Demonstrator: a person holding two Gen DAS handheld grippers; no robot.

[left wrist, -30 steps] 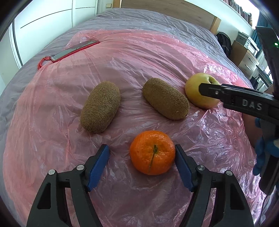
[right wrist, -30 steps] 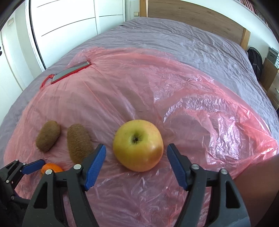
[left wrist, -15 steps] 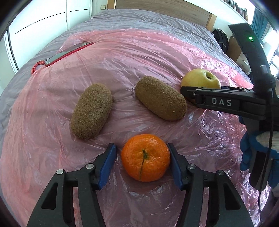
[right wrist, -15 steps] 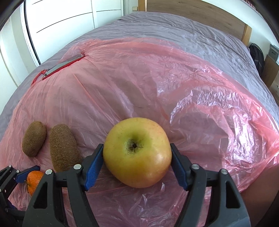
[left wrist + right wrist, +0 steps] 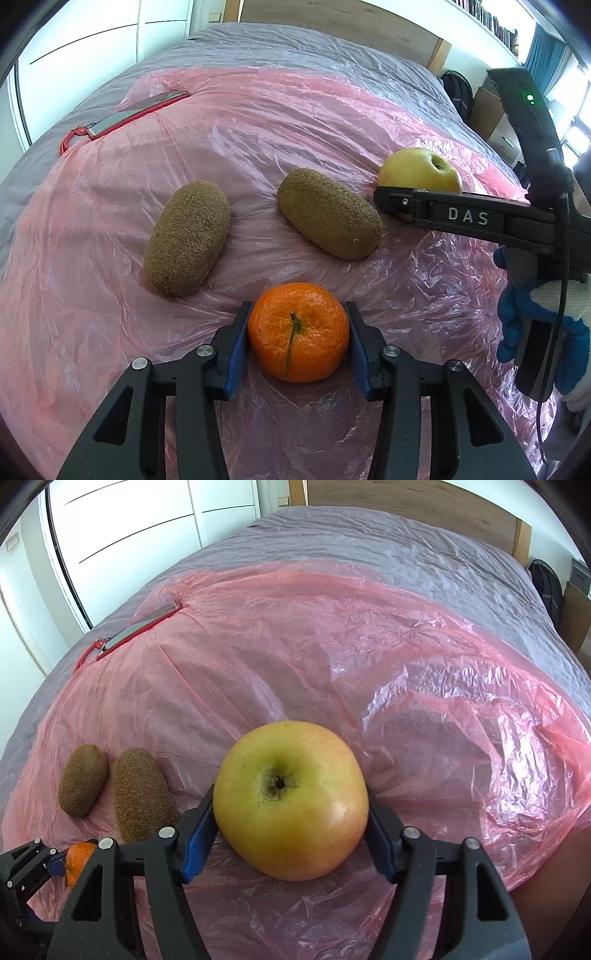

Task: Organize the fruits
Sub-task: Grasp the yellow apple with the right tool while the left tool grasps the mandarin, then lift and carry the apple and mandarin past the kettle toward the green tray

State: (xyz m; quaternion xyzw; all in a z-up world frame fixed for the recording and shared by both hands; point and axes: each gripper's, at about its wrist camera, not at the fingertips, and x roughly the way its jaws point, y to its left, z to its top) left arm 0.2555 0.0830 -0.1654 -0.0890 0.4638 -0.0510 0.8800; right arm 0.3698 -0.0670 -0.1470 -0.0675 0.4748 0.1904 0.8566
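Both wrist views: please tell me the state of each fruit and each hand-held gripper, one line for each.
Mandarin: clamped between the pads, stem facing the camera.
Apple: clamped between the pads.
Two kiwis: lying free on the pink plastic sheet.
Left hand-held gripper: shut on the mandarin.
Right hand-held gripper: shut on the apple.

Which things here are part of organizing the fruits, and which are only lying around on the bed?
Part of the job:
- round orange mandarin, in the left gripper
- yellow-green apple, in the right gripper
- two brown fuzzy kiwis

Only lying around:
- red-cased phone
- pink plastic sheet
- grey bed cover
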